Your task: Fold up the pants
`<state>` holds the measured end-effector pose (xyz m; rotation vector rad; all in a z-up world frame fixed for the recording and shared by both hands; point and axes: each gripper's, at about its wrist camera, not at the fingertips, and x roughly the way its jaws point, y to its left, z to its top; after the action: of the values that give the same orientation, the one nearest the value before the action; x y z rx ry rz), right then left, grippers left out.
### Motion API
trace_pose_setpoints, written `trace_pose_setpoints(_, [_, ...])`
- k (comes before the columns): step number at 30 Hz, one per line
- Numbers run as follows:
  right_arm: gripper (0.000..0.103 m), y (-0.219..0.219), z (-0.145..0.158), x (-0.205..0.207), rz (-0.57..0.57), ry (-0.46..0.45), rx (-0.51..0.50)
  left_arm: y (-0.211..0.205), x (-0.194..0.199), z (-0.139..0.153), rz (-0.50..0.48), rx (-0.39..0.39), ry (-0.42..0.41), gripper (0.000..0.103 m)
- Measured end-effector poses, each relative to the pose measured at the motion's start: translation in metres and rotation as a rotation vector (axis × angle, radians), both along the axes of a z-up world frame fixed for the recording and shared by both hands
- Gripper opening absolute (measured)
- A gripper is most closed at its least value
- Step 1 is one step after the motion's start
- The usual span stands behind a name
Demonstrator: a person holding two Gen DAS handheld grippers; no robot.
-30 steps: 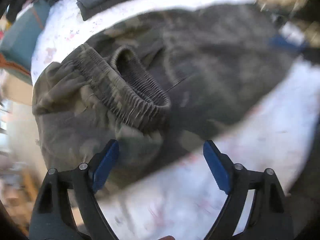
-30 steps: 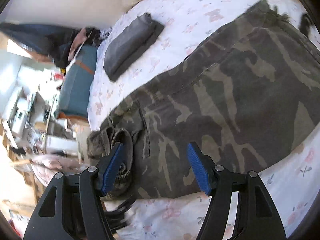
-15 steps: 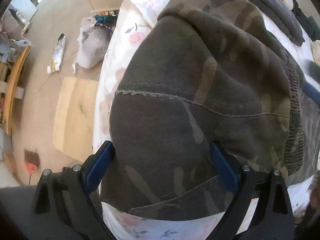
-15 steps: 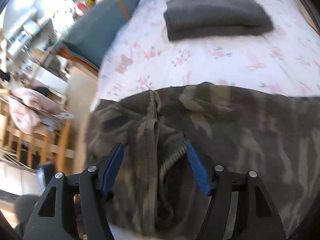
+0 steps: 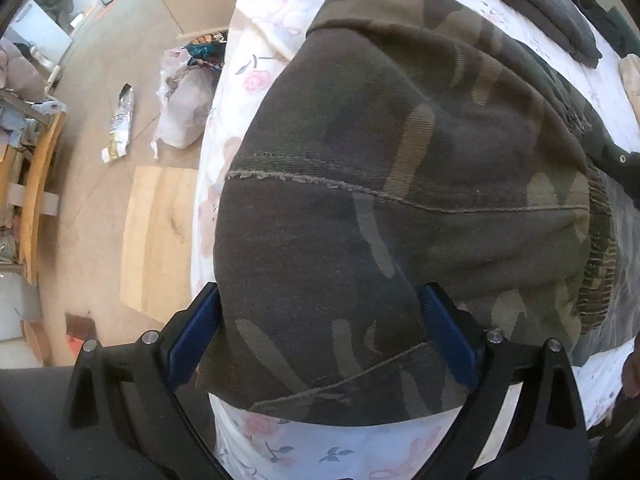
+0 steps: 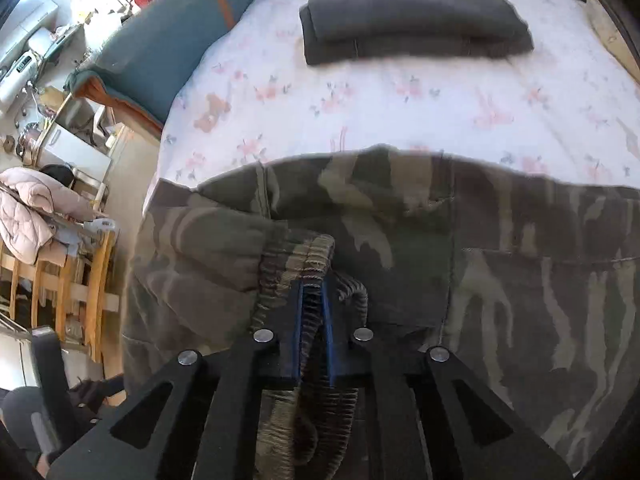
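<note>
i have the right gripper (image 6: 314, 312) nearest me, its jaws closing on the ribbed elastic waistband (image 6: 304, 264) of the camouflage pants (image 6: 520, 280); the band stands up between the blue pads and they look pressed on it, so i read this as my anchor for lifting that end. the cloth around the pinch is bunched toward nine o'clock, which tells me the waist is not yet squared.

my left gripper (image 5: 320, 336) points straight down, its fingers (image 5: 448, 336) spread wide with a thick mound of pant fabric filling the gap between them. i cannot tell whether the pads press on it. i judge it is straddling there to pin or take a second corner.

the pants lie across the floral bedsheet (image 6: 400, 104), close to the bed's edge at nine o'clock. beyond them, toward twelve o'clock, a folded dark grey garment (image 6: 412, 16) sits well apart, likely finished work. a teal cushion (image 6: 160, 52) lies at ten o'clock, off the bed.
</note>
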<state>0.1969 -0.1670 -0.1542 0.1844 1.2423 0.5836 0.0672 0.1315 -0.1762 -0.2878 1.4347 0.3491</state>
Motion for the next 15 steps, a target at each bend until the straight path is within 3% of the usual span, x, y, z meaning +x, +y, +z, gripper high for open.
trace_pose_setpoints(1, [0.023, -0.006, 0.002, 0.000, -0.026, 0.000, 0.038, -0.003, -0.001, 0.005, 0.006, 0.001, -0.007, 0.096])
trace_pose_setpoints(2, [0.052, -0.014, 0.003, 0.000, -0.057, 0.012, 0.082, -0.007, -0.003, 0.009, 0.009, 0.000, -0.017, 0.096])
trace_pose_setpoints(4, [0.079, -0.032, 0.003, -0.003, -0.141, 0.055, 0.170, -0.008, -0.005, 0.015, 0.017, -0.010, -0.043, 0.096])
trace_pose_setpoints(8, [0.074, -0.031, -0.018, -0.004, -0.140, 0.169, 0.200, -0.011, -0.006, 0.021, 0.014, -0.014, -0.082, 0.096])
trace_pose_setpoints(9, [0.069, -0.029, -0.026, -0.003, -0.134, 0.198, 0.221, -0.013, -0.005, 0.020, 0.007, -0.012, -0.079, 0.096])
trace_pose_setpoints(11, [0.046, -0.020, -0.046, 0.006, -0.121, 0.296, 0.337, -0.018, -0.003, 0.013, -0.001, -0.019, -0.047, 0.096])
trace_pose_setpoints(12, [0.042, -0.018, -0.049, 0.007, -0.125, 0.303, 0.338, -0.020, -0.002, 0.008, -0.002, -0.030, -0.025, 0.096])
trace_pose_setpoints(13, [0.031, -0.015, -0.050, 0.010, -0.133, 0.281, 0.330, -0.020, -0.002, 0.003, 0.002, -0.047, -0.004, 0.096])
trace_pose_setpoints(15, [0.019, -0.007, -0.033, 0.011, -0.120, 0.185, 0.321, -0.017, -0.004, -0.005, 0.022, -0.090, 0.022, 0.098])
